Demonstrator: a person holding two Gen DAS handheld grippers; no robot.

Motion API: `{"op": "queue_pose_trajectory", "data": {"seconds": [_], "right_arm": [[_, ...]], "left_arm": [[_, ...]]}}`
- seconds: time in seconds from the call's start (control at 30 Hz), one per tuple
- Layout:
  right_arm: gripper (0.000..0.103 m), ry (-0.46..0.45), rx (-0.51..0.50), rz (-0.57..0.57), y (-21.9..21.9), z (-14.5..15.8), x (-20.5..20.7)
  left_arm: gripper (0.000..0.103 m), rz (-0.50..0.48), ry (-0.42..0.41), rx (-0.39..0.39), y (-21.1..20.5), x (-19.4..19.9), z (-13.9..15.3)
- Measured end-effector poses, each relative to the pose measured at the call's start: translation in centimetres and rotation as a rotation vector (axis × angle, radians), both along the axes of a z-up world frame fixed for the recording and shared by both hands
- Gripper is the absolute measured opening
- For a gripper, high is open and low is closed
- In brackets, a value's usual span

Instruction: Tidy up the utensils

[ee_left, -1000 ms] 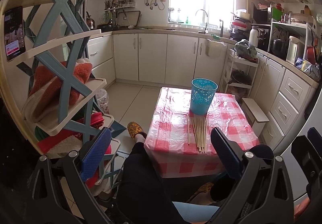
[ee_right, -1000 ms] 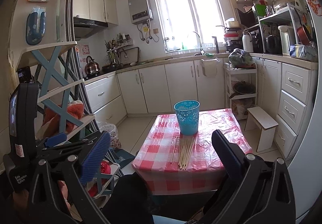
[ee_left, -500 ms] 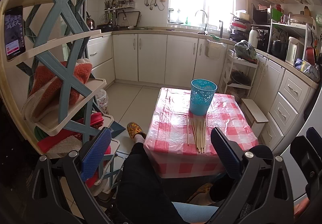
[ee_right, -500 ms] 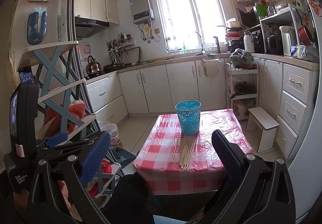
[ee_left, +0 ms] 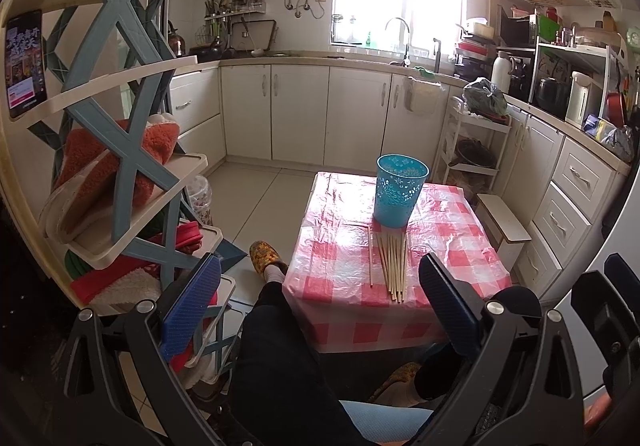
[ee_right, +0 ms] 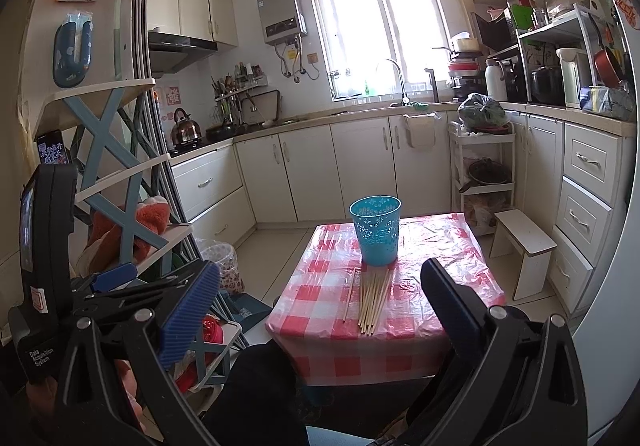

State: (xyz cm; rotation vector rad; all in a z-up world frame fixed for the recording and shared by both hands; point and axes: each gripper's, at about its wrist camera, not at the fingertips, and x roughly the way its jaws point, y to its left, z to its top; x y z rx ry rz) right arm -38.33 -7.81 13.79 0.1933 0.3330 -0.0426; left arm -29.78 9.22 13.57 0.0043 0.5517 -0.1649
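The chopsticks (ee_left: 392, 266) lie in a loose bundle on the checked surface (ee_left: 460, 246), tips fanned toward the near edge, with one stick (ee_left: 371, 256) lying a little apart on the left. Just behind them stands the blue cup (ee_left: 398, 195), upright and, as far as can be seen, with nothing in it; the far ends of the sticks reach almost to its base.

The left hand-held gripper (ee_left: 320, 306) is held back over the person's lap, well short of the surface, its jaws spread wide with nothing between them. The right hand-held gripper (ee_right: 320, 310) is likewise wide apart and holds nothing, at about the same stand-off.

No stick has been picked up, so the task looks to be at its very start: the approach. The next move probably calls for bringing one hand-held gripper forward and down to the bundle, lining the fingers across the sticks, and pinching one or a few near the middle. They are thin and lie flat, so the fingers must come low to the cloth; its plastic cover may let them slide.
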Motion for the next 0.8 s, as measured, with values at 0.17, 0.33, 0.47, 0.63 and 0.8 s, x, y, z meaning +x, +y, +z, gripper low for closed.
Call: {"op": "queue_pose_trajectory", "data": {"seconds": [0.17,0.33,0.47,0.63,0.8], "right_arm": [[0.097,-0.004,0.003,-0.002,0.0,-0.1,0.0],[0.097,0.019,0.011,-0.005,-0.1,-0.4,0.7],[0.097,0.040,0.017,-0.009,-0.4,-0.8,1.6],[0.097,0.086,0.013,-0.047,-2.0,-1.4,3.9],[0.097,0.202,0.034,-0.107,-5.2,-4.2,8.3]], "left_arm": [[0.095,-0.003,0.006,0.000,-0.1,0.2,-0.2],[0.095,-0.017,0.025,0.004,-0.5,1.3,-0.6],[0.095,-0.028,0.043,0.004,-0.9,2.7,-1.0],[0.095,-0.062,0.078,-0.020,-1.1,5.8,-2.5],[0.095,-0.074,0.157,0.009,-2.4,10.1,-5.3]]}}
